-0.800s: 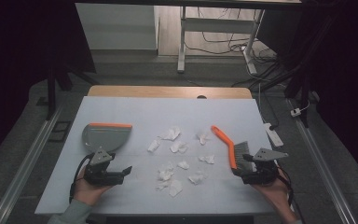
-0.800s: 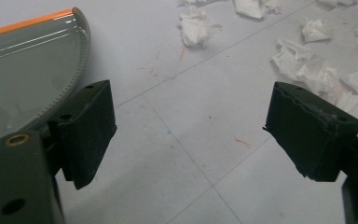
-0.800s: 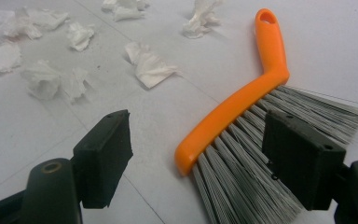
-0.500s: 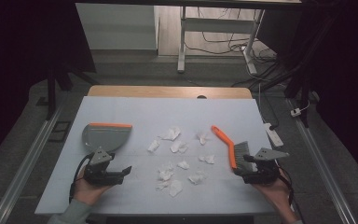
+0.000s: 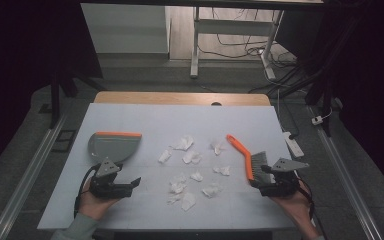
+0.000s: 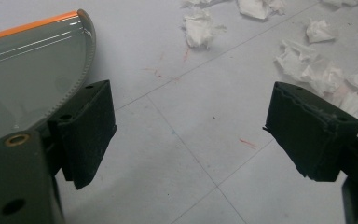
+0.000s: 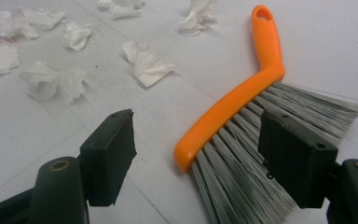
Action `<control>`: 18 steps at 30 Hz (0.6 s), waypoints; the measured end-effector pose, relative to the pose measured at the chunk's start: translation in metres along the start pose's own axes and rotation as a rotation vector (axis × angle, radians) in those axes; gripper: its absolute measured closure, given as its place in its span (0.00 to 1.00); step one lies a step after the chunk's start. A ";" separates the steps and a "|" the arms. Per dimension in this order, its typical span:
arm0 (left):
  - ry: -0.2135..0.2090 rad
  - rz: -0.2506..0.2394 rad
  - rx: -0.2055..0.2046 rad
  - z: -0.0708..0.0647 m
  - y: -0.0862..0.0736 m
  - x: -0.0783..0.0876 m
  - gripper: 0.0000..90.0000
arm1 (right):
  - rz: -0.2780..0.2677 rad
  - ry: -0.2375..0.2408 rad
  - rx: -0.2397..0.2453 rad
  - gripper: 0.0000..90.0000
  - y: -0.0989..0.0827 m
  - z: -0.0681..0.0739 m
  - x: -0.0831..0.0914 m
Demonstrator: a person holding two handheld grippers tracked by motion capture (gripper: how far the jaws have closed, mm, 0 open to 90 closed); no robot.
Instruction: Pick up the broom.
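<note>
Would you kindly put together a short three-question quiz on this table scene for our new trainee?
1. True or false: the right gripper is clamped on the brush.
2. Which thing lies nearest the left gripper? A) the dustpan B) the brush C) the white power strip
3. What lies scattered on the table between dustpan and brush?

Key
1. False: its jaws stand open, with the end of the brush's orange handle and some bristles between them, untouched.
2. A.
3. Crumpled white paper scraps.
</note>
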State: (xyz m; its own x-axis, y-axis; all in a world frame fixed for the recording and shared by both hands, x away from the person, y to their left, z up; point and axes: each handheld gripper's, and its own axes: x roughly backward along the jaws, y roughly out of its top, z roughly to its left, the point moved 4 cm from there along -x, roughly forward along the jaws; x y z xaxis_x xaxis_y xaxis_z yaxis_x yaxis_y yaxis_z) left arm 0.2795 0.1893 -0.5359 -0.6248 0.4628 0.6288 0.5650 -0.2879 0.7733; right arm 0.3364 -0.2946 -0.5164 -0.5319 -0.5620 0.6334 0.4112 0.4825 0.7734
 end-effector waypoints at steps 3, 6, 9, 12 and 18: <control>0.003 -0.001 -0.003 0.000 0.000 0.000 0.18 | -0.006 -0.006 0.005 0.29 0.001 0.001 0.000; 0.003 0.000 -0.007 0.000 0.001 0.000 0.18 | -0.008 -0.010 0.014 0.29 0.004 0.003 0.001; 0.005 0.002 -0.009 0.002 0.001 0.000 0.18 | -0.010 -0.003 0.004 0.31 0.010 0.004 0.005; 0.004 0.003 -0.004 0.004 0.000 0.000 0.18 | 0.002 -0.003 0.002 0.31 0.017 0.005 0.007; 0.010 0.009 -0.008 0.005 0.000 -0.002 0.18 | 0.081 -0.053 -0.015 0.32 0.033 0.002 0.002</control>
State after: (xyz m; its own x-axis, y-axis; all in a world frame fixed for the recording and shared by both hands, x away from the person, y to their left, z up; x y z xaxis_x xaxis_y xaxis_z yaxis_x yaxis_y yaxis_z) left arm 0.2830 0.1924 -0.5373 -0.6247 0.4519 0.6368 0.5663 -0.2992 0.7679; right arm 0.3477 -0.2787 -0.4893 -0.5351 -0.4849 0.6917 0.4651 0.5144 0.7204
